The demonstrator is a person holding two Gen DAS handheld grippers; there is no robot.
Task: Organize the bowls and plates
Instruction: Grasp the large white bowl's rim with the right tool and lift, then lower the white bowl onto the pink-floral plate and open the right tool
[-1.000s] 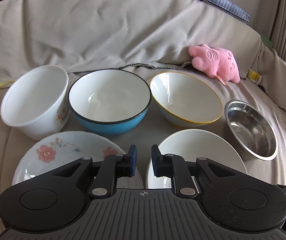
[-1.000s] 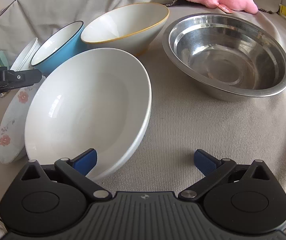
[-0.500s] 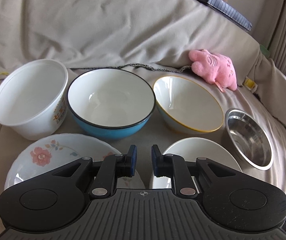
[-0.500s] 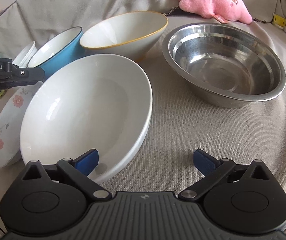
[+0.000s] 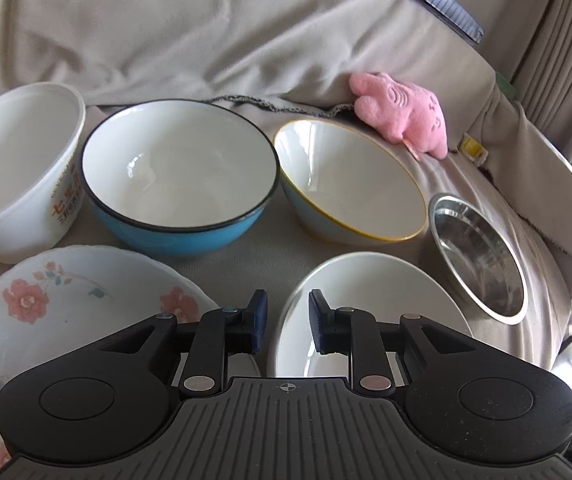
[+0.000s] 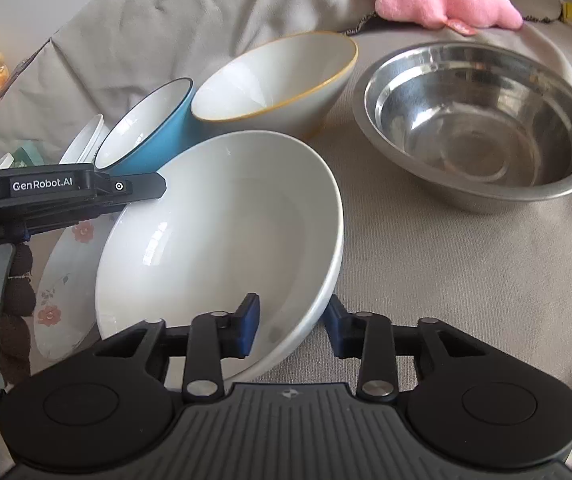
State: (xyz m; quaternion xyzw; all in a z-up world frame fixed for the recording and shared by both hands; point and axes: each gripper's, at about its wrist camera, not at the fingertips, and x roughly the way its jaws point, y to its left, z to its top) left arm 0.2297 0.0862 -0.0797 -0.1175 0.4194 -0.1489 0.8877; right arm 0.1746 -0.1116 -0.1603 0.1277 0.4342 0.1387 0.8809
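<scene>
White plate (image 6: pixel 222 236), the plain deep one, sits on the beige sofa cover (image 6: pixel 465 280), and its near rim runs right between my right gripper (image 6: pixel 291 326) fingers. One blue pad (image 6: pixel 248 326) is inside the dish at about seven o'clock of its rim, the other is outside, under the lip; the jaws are closing across that edge, and I can't yet tell whether both pads press on it. So the rim crosses the jaw line roughly square, which I judge is what a pinch needs.

From my left gripper (image 5: pixel 286 318) the same plate (image 5: pixel 365 292) lies at about one o'clock, just beyond the right finger. Those jaws are opening, a narrow gap, nothing between them. The right hand is plainly the nearer one.

Moving outward: the floral plate (image 6: pixel 70 280) lies at nine o'clock of the white plate, tucked partly under its edge in the right view. At twelve o'clock stands the yellow-rimmed bowl (image 6: pixel 278 80), close behind it; at eleven the blue bowl (image 6: pixel 154 132); farther left the white plastic tub (image 5: pixel 18 160). The steel bowl (image 6: pixel 481 128) rests at two o'clock, apart from the plate.

My guess: lift the white plate clear and carry it toward nine o'clock, onto the floral one.
</scene>
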